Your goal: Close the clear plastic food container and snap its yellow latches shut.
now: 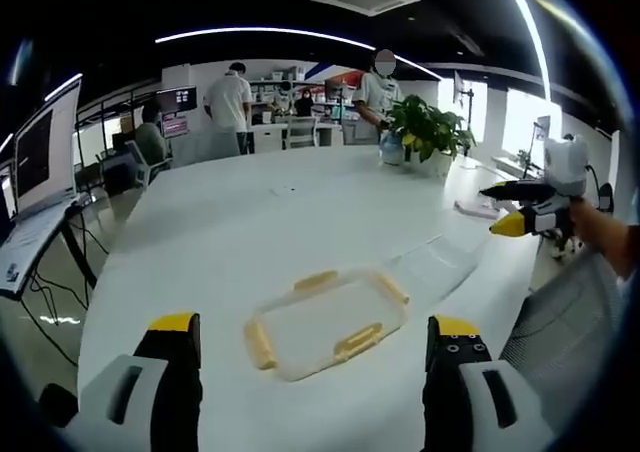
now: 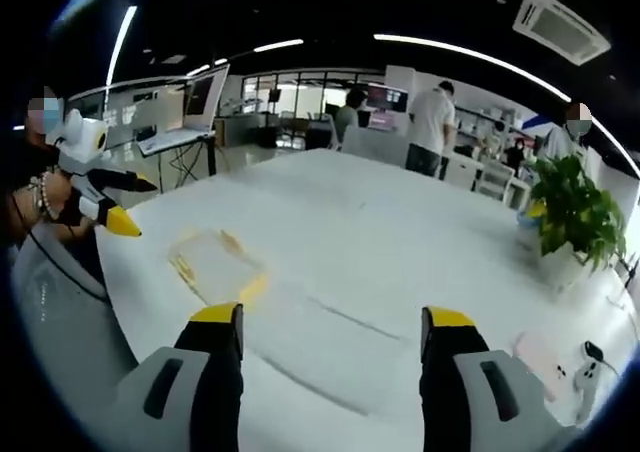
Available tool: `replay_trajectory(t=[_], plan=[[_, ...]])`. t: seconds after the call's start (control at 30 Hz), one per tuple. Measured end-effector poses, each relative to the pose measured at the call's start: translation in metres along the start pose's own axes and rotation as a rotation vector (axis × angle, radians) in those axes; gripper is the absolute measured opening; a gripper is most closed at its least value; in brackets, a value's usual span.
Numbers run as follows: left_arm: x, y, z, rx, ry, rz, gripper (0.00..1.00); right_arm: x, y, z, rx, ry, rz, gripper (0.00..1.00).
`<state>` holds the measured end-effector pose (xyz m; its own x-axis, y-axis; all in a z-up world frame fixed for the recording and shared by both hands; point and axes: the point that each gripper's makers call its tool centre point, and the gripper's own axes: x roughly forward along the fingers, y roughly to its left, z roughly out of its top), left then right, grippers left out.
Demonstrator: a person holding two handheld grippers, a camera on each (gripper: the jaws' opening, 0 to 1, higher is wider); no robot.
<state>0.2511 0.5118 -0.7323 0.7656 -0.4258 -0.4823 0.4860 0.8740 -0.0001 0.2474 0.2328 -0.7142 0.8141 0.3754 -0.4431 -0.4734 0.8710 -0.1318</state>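
Nothing looks started: the container (image 1: 325, 322) lies untouched on the table (image 1: 250, 222), latches (image 1: 358, 340) unsnapped. Left gripper (image 1: 315, 357) and right gripper (image 2: 330, 347) hover, jaws wide, empty.

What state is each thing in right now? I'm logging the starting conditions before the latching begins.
Clear plastic food container: flat on the white table, held by neither gripper; lid fit too faint to tell.
Yellow latches: visible along the container's edges; snapped or not, cannot tell.
Left gripper: open, empty, above the table near the container.
Right gripper: open, empty, raised over the table.
Potted plant: upright on the table.
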Motion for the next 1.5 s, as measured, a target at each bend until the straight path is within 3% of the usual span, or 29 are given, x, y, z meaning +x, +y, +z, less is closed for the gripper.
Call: replay_trajectory(t=[0.13,0.37,0.5,0.57,0.83,1.0,1.37,1.5], plan=[[0.003,0.011,0.005,0.038,0.003,-0.013,0.95,0.011,0.01,0.009,-0.052,0.014,0.073,0.72],[0.012,0.004,0.008,0.195,0.061,-0.192,0.99,0.028,0.039,0.012,-0.233,0.051,0.249,0.73],[0.018,0.008,0.011,0.283,0.078,-0.238,0.99,0.036,0.052,0.015,-0.319,0.077,0.343,0.75],[0.02,0.01,0.007,0.317,0.121,-0.256,0.99,0.041,0.06,0.019,-0.345,0.077,0.389,0.76],[0.034,0.018,-0.004,0.415,0.217,-0.311,0.99,0.061,0.073,0.022,-0.439,0.119,0.474,0.76],[0.041,0.022,-0.007,0.414,0.243,-0.366,0.99,0.072,0.083,0.015,-0.487,0.164,0.559,0.73],[0.053,0.024,-0.022,0.537,0.341,-0.482,0.98,0.093,0.095,0.002,-0.567,0.25,0.661,0.67],[0.056,0.026,-0.033,0.593,0.409,-0.527,0.96,0.098,0.099,-0.006,-0.584,0.289,0.69,0.67]])
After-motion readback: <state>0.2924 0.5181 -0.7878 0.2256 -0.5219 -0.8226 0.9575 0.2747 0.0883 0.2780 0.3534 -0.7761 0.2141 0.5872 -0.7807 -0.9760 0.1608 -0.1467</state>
